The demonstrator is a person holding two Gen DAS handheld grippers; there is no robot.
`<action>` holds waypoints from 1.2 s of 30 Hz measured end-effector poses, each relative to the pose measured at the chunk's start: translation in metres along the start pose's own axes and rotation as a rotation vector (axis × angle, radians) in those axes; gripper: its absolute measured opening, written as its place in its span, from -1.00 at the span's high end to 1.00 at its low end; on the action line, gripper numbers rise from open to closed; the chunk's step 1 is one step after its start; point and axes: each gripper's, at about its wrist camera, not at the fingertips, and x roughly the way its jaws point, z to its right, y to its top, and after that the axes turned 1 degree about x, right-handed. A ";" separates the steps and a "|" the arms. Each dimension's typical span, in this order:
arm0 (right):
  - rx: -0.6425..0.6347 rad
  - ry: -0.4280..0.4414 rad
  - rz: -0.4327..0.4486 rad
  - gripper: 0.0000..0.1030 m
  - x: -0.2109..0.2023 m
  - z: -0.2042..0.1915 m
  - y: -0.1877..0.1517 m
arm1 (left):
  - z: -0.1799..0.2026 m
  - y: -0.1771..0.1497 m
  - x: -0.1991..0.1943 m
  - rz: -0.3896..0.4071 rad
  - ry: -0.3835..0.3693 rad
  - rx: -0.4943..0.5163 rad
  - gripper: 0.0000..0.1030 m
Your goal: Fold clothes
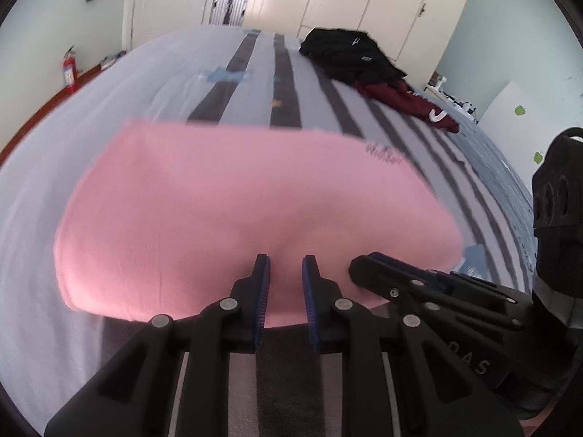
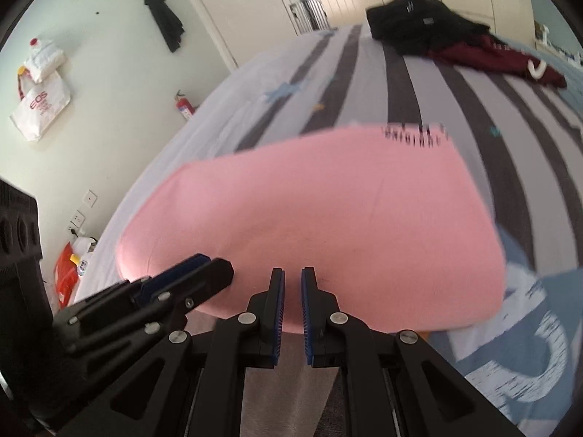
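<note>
Left wrist view: a soft pink knit garment (image 1: 226,211) lies as a flat, wide rectangle on the striped grey-and-white bedspread (image 1: 255,73), its near edge just beyond the left gripper (image 1: 286,273). That gripper's blue-padded fingers stand parted with a narrow gap, and no cloth shows between them; their tips sit at or just over the garment's near edge, and whether they touch it I cannot tell. The right gripper (image 1: 368,266) comes in from the right, just beside it, fingers drawn close together as seen side-on; whether they pinch any fabric I cannot tell. Far off on the bed lie a heap of black clothing (image 1: 346,54) and a maroon garment (image 1: 408,98).

Right wrist view: the pink garment shows a dark printed patch (image 2: 415,134) at its far right corner. The right gripper's fingers are slightly apart, bare of cloth, at the near edge. The left gripper reaches in from the left, its tip over the garment's near left edge.

The fabric looks light, limp and not slippery; it should sag and crease if lifted by one point. Pinching the near edge or corners at two spread points should keep it flat.
</note>
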 end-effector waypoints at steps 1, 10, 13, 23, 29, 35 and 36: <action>0.001 0.002 -0.001 0.83 0.002 0.002 -0.002 | -0.003 -0.004 0.002 0.009 -0.003 -0.010 0.71; 0.015 0.036 0.009 0.86 -0.010 0.004 0.004 | 0.001 0.013 -0.013 0.011 -0.073 -0.058 0.72; 0.039 0.056 -0.005 0.85 -0.012 0.006 0.002 | 0.004 0.011 -0.010 -0.007 -0.090 -0.060 0.77; 0.022 0.021 -0.003 0.91 -0.012 0.024 0.005 | -0.020 0.018 -0.020 0.003 0.009 -0.046 0.96; 0.047 0.008 -0.015 1.00 -0.008 0.046 -0.004 | -0.035 0.004 -0.008 -0.013 0.049 -0.018 0.97; 0.030 -0.044 0.004 1.00 -0.022 0.045 0.007 | -0.045 0.005 -0.014 -0.003 0.086 -0.025 0.97; 0.037 -0.060 0.017 1.00 -0.027 0.047 0.010 | -0.047 0.006 -0.015 -0.001 0.094 -0.027 0.97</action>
